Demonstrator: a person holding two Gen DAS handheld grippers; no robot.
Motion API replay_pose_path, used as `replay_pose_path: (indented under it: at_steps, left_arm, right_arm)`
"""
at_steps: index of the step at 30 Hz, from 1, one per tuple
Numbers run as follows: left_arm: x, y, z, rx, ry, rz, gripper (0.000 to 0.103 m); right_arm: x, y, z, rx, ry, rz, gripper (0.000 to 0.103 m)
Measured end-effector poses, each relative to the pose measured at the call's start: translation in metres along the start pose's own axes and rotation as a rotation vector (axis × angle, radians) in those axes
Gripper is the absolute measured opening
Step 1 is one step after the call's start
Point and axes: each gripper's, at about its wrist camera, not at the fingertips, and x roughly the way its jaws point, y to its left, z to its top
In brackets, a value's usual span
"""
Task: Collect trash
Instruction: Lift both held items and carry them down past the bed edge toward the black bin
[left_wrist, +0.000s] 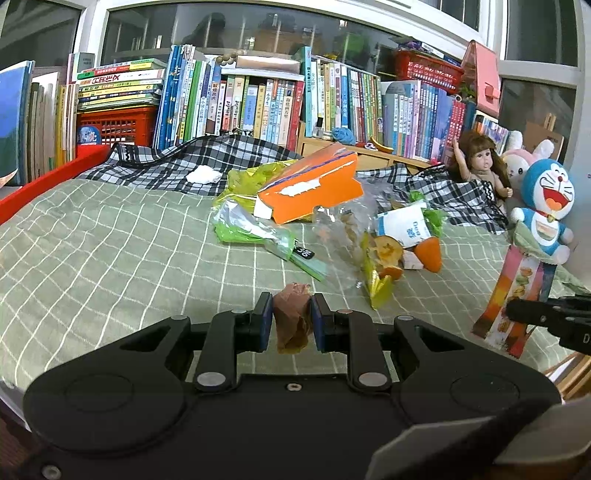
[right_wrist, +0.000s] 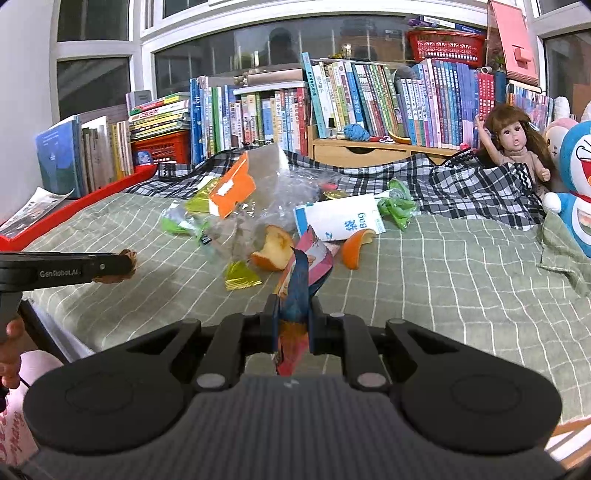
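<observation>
Two pieces of trash already picked up, plenty left on the bed (left_wrist: 92, 236). Left gripper (left_wrist: 291, 317) clamped narrow on a crumpled brown scrap (left_wrist: 293, 317), pads pressing it from both sides, the scrap lifted clear of the green checked cover. Right gripper (right_wrist: 293, 321) pinched just as narrow on a colourful snack wrapper (right_wrist: 299, 280), the wrapper standing up tall between the pads and drooping below them. No bin or bag for the rubbish anywhere in either view, so where these two go: cannot tell. Left to collect, heaped mid-bed: an orange carton (left_wrist: 310, 188) propped at a tilt on clear crinkled plastic (right_wrist: 273, 199), green wrappers (left_wrist: 243, 225) beside it, a white paper bag (right_wrist: 340, 218) with blue print, a bitten apple (right_wrist: 273, 247) just in front of that, an orange peel (right_wrist: 356, 247) near it, a yellow foil wrapper (right_wrist: 240, 277) closest to the right gripper, and a white tissue (left_wrist: 203, 174) further back on the plaid cloth. Doll (right_wrist: 517, 144) and plush toys at the right edge, not trash by the look of it. Judged early to middle of the job. Both grippers tipped gently downward, side by side over the near edge of the bed, a hand (right_wrist: 9, 343) glimpsed on the left handle.
</observation>
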Motion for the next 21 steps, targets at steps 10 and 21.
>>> replay_pose_path:
  at_steps: [10, 21]
  left_arm:
    - [-0.039, -0.005, -0.018, -0.009, -0.011, -0.009, 0.021]
    - [-0.096, -0.021, -0.043, 0.001, -0.03, 0.001, 0.021]
  right_arm:
    - [-0.035, 0.015, -0.011, -0.031, -0.022, 0.033, 0.018]
    - [-0.072, 0.028, -0.034, -0.036, -0.045, 0.097, 0.019]
